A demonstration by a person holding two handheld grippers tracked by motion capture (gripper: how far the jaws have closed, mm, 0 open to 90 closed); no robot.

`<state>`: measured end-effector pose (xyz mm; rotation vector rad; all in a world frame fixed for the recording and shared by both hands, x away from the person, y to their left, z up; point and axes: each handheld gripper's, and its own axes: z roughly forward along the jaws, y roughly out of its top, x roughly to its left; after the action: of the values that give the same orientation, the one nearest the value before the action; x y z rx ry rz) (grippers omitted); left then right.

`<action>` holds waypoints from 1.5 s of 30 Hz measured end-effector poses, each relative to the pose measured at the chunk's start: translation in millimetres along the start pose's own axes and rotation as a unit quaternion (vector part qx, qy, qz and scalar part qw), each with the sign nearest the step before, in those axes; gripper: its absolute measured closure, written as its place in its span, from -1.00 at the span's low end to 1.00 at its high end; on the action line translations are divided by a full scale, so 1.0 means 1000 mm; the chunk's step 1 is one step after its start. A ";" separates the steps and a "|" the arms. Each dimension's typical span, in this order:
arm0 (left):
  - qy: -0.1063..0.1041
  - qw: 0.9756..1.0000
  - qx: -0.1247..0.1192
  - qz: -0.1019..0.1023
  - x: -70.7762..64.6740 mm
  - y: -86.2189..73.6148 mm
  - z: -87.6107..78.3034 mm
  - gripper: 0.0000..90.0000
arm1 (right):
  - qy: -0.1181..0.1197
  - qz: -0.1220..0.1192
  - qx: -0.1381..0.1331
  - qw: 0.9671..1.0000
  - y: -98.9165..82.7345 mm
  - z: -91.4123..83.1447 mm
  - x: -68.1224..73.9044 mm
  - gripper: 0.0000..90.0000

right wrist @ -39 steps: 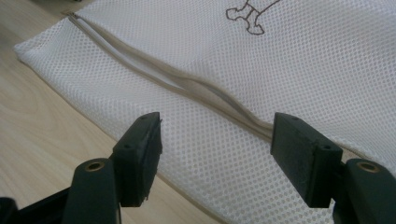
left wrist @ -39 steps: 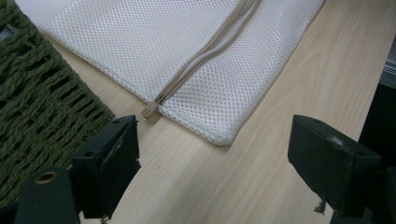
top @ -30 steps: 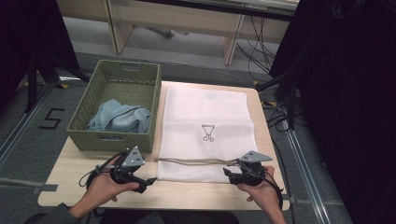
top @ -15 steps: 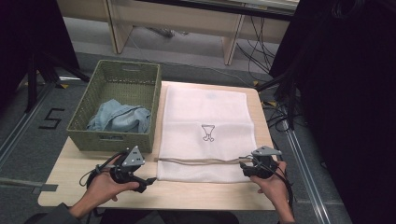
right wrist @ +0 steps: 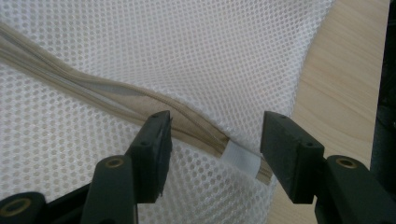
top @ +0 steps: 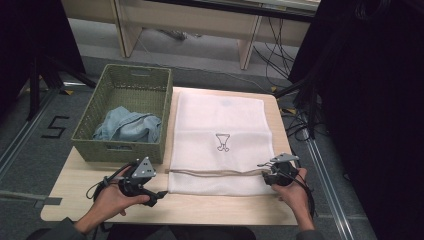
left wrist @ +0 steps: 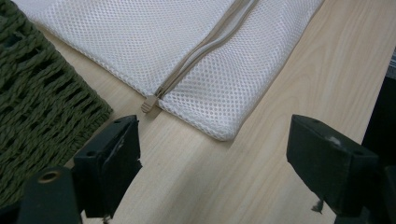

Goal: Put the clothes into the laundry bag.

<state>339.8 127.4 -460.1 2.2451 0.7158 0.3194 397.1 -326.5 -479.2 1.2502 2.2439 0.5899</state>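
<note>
Right gripper straddles the beige zipper at the right end of the flat white mesh laundry bag, jaws half apart, just been closing, pads not yet pressing it. Left gripper hovers wide open over the pale wooden table, near the zipper pull. Beside the bag, a green woven basket contains crumpled light-blue cloth.
</note>
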 end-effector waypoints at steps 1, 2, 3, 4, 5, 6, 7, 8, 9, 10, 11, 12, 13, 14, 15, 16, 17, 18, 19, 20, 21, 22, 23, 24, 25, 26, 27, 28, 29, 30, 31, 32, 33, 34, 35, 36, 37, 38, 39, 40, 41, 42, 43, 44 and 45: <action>0.000 1.000 0.000 0.000 0.000 0.000 0.000 -0.62 | 0.001 0.007 0.009 1.000 0.001 0.000 0.001 -0.01; 0.001 1.000 0.003 0.002 0.000 0.000 0.000 -0.62 | -0.002 0.001 0.012 1.000 0.002 0.002 0.001 0.00; 0.001 1.000 0.004 0.001 0.000 0.000 0.000 -0.62 | -0.005 -0.011 0.012 1.000 0.002 0.004 0.001 0.00; 0.001 1.000 0.004 0.001 0.000 0.000 0.000 -0.61 | -0.006 -0.011 0.012 1.000 0.003 0.006 0.001 0.00; 0.000 1.000 0.001 0.000 0.000 0.000 0.000 -0.61 | -0.008 -0.017 0.015 1.000 0.004 0.008 0.001 0.00; 0.000 1.000 0.002 0.000 0.000 0.000 0.000 -0.61 | -0.009 -0.020 0.017 1.000 0.005 0.009 0.002 0.00; 0.000 1.000 0.003 0.001 0.000 0.000 0.000 -0.61 | -0.007 -0.013 0.023 1.000 0.007 0.009 0.004 0.00; 0.001 1.000 0.007 0.004 0.000 0.000 0.000 -0.61 | -0.010 -0.028 0.018 0.999 0.008 0.011 0.004 0.01; -0.001 1.000 0.006 0.002 0.000 0.000 0.000 -0.61 | -0.006 -0.018 0.020 1.000 0.011 0.011 0.006 0.01; 0.000 1.000 0.005 0.001 0.000 0.000 0.000 -0.61 | -0.006 -0.023 0.018 1.000 0.013 0.012 0.008 0.01; -0.002 1.000 0.005 0.001 0.000 0.000 0.000 -0.61 | -0.005 -0.036 0.018 0.999 0.014 0.014 0.009 0.02; -0.002 1.000 0.005 0.002 0.000 0.001 0.001 -0.61 | -0.005 -0.035 0.018 0.999 0.016 0.015 0.011 0.02; -0.001 1.000 0.006 0.012 0.001 0.001 0.001 -0.61 | -0.005 -0.042 0.022 0.999 0.018 0.016 0.014 0.03; -0.001 1.000 0.007 0.011 0.001 0.001 0.001 -0.61 | -0.004 -0.047 0.023 0.999 0.020 0.017 0.016 0.03; -0.001 1.000 0.006 0.008 0.000 0.000 0.000 -0.61 | -0.001 -0.052 0.020 0.998 0.022 0.018 0.018 0.02; 0.000 1.000 0.006 0.017 0.001 0.001 0.000 -0.61 | 0.003 -0.059 0.014 0.998 0.025 0.020 0.021 0.02; -0.001 1.000 0.006 0.008 0.000 0.001 0.000 -0.61 | 0.003 -0.059 0.013 0.998 0.026 0.020 0.024 0.02; -0.002 1.000 0.005 0.010 0.001 0.001 0.001 -0.61 | 0.007 -0.065 0.010 0.998 0.029 0.021 0.026 0.01; -0.001 1.000 0.007 0.011 0.001 0.001 0.001 -0.61 | 0.008 -0.072 0.008 0.997 0.031 0.022 0.029 0.01; -0.002 1.000 0.007 0.010 0.001 0.000 0.001 -0.61 | 0.012 -0.078 0.007 0.997 0.033 0.023 0.032 0.01; -0.002 1.000 0.006 0.011 0.001 0.001 0.000 -0.61 | 0.011 -0.086 0.000 0.996 0.035 0.024 0.034 0.01; -0.002 1.000 0.005 0.014 0.001 0.001 0.000 -0.61 | 0.015 -0.090 -0.003 0.996 0.038 0.024 0.037 0.02; 0.000 1.000 0.006 0.010 0.001 0.001 0.000 -0.61 | 0.015 -0.098 -0.010 0.995 0.040 0.025 0.039 0.02; -0.002 1.000 0.006 0.011 0.001 0.001 0.001 -0.61 | 0.016 -0.104 -0.013 0.994 0.042 0.025 0.042 0.03; -0.002 1.000 0.006 0.011 0.000 0.001 0.001 -0.60 | 0.019 -0.107 -0.016 0.994 0.044 0.025 0.044 0.04; 0.000 1.000 0.007 0.013 0.001 0.001 0.000 -0.60 | 0.027 -0.110 -0.021 0.993 0.046 0.026 0.047 0.05; -0.003 1.000 0.005 0.009 0.000 0.001 0.000 -0.60 | 0.032 -0.112 -0.023 0.993 0.048 0.027 0.049 0.05; -0.002 1.000 0.005 0.010 0.000 0.001 0.000 -0.60 | 0.035 -0.104 -0.023 0.994 0.049 0.027 0.052 0.07; -0.002 1.000 0.005 0.011 0.001 0.001 0.000 -0.60 | 0.035 -0.113 -0.027 0.993 0.050 0.027 0.053 0.07; -0.002 1.000 0.006 0.007 0.000 0.001 0.000 -0.60 | 0.038 -0.112 -0.028 0.993 0.051 0.027 0.054 0.07; -0.002 1.000 0.006 0.002 0.000 0.000 0.000 -0.60 | 0.041 -0.110 -0.030 0.993 0.052 0.027 0.056 0.08; -0.001 1.000 0.005 0.001 0.000 0.000 0.000 -0.60 | 0.044 -0.112 -0.037 0.992 0.053 0.027 0.057 0.08; -0.002 1.000 0.002 0.001 0.000 0.000 0.000 -0.60 | 0.048 -0.110 -0.040 0.992 0.055 0.027 0.058 0.09; -0.001 1.000 0.004 0.002 0.000 0.000 0.000 -0.60 | 0.049 -0.111 -0.044 0.992 0.055 0.027 0.059 0.09; -0.001 1.000 0.004 0.003 0.000 0.001 0.000 -0.60 | 0.048 -0.109 -0.045 0.992 0.056 0.026 0.061 0.10; -0.002 1.000 0.005 0.003 0.000 0.000 0.000 -0.60 | 0.055 -0.111 -0.048 0.991 0.057 0.026 0.062 0.11; -0.001 1.000 0.005 0.002 0.000 0.000 0.000 -0.60 | 0.059 -0.110 -0.050 0.991 0.058 0.026 0.063 0.11; -0.001 1.000 0.003 0.001 0.000 0.000 0.000 -0.60 | 0.060 -0.110 -0.053 0.991 0.059 0.026 0.064 0.12; -0.002 1.000 0.003 0.001 0.000 0.000 0.000 -0.60 | 0.060 -0.113 -0.055 0.990 0.060 0.026 0.065 0.14; -0.001 1.000 0.004 0.002 0.000 0.001 0.000 -0.60 | 0.063 -0.111 -0.053 0.990 0.060 0.026 0.067 0.15; -0.001 1.000 0.005 0.003 0.001 0.001 0.000 -0.60 | 0.064 -0.123 -0.058 0.989 0.062 0.026 0.067 0.15; -0.001 1.000 0.006 0.003 0.001 0.000 0.000 -0.60 | 0.065 -0.115 -0.057 0.990 0.062 0.026 0.069 0.15; -0.001 1.000 0.005 0.004 0.001 0.000 0.000 -0.60 | 0.067 -0.114 -0.056 0.990 0.063 0.026 0.071 0.16; -0.001 1.000 0.005 0.014 0.002 0.001 -0.001 -0.59 | 0.068 -0.116 -0.059 0.989 0.063 0.026 0.072 0.16; -0.002 1.000 0.003 0.001 0.001 0.000 0.000 -0.59 | 0.070 -0.111 -0.060 0.990 0.064 0.027 0.073 0.19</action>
<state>340.8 127.9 -459.6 2.2520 0.7131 0.3138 421.7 -228.8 -478.1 0.9091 2.3814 0.7332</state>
